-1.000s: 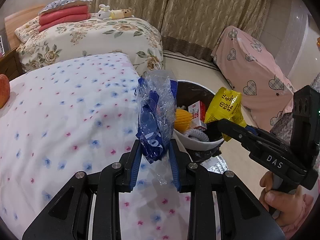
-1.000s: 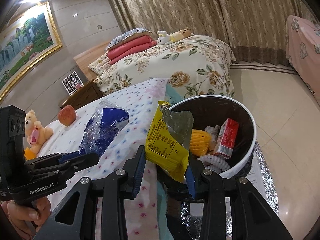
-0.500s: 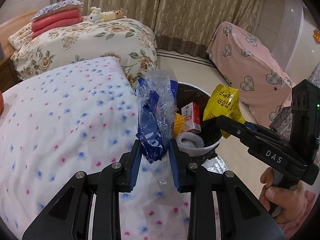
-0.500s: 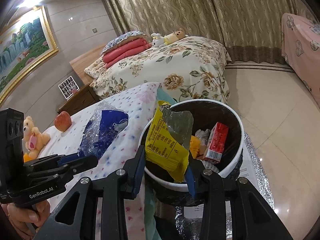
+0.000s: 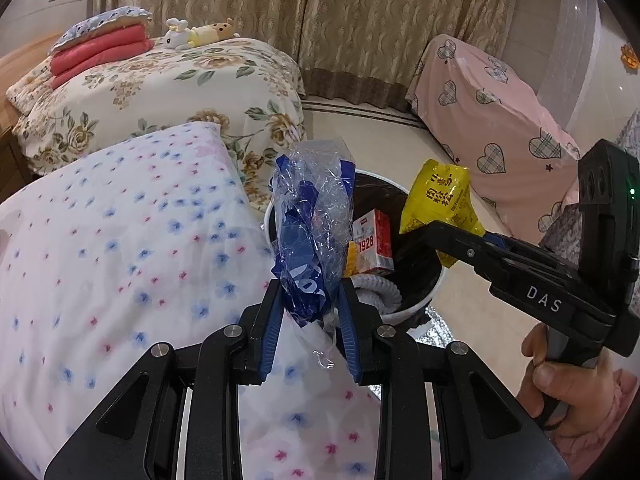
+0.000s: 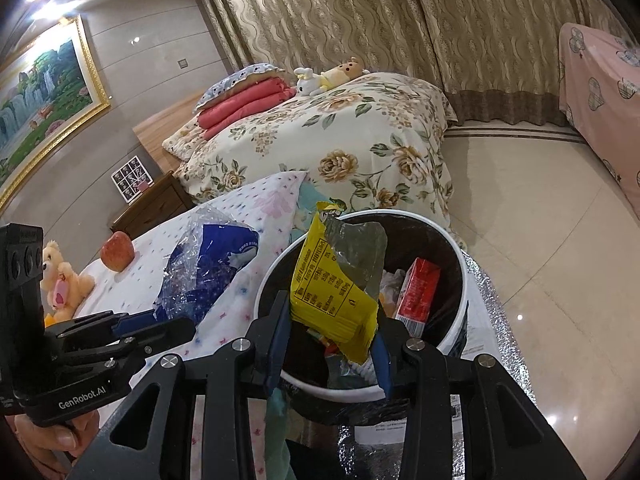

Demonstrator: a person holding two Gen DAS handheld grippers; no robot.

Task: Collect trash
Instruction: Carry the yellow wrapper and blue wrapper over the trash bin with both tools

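Left wrist view: left gripper (image 5: 310, 312) clenched on a crumpled blue-and-clear plastic bag (image 5: 310, 236), held upright above the bed's (image 5: 120, 248) right edge, just beside the bin (image 5: 416, 304). Beyond, right gripper (image 5: 444, 236) clamped on a yellow snack wrapper (image 5: 440, 204) over the bin's far rim. Inside the bin, a red-and-white carton (image 5: 374, 246) and a coiled white hose (image 5: 378, 292).

Right wrist view: right gripper (image 6: 328, 344) gripping the yellow snack wrapper (image 6: 334, 284) directly above the bin's (image 6: 460, 308) open mouth, near its front rim. Red-and-white carton (image 6: 418, 294) leaning against the inner right wall. At left, left gripper (image 6: 160, 326) pinching the plastic bag (image 6: 204, 268) over the bed (image 6: 240, 308). Further back on the bed, an apple (image 6: 117, 251) and a teddy bear (image 6: 62, 284).
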